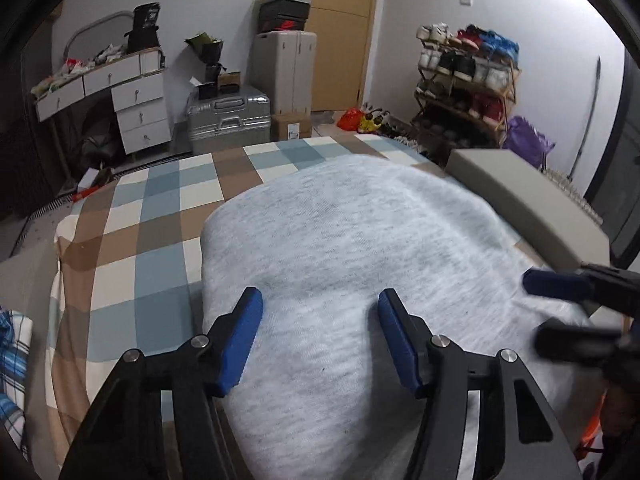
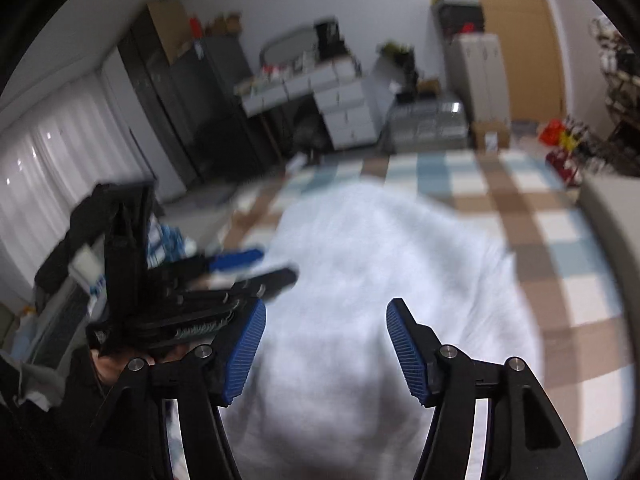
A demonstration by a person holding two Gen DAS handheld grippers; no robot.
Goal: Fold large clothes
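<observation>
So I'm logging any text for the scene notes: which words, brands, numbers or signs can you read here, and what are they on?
None can be read.
Black bag on the dresser: pale print, too small.
Dark shoebox: red logo, no legible letters.
Cardboard box on the floor: white label, too small.
Grey garment and checked bedsheet: no print.
The right wrist view is too blurred.

The bed [image 1: 160, 216] wore a checked cover of blue, brown and cream squares. A pale grey garment [image 1: 344, 248] lay folded and flat on it, covering most of the near half. A grey pillow [image 1: 520, 196] lay at the garment's right edge.
</observation>
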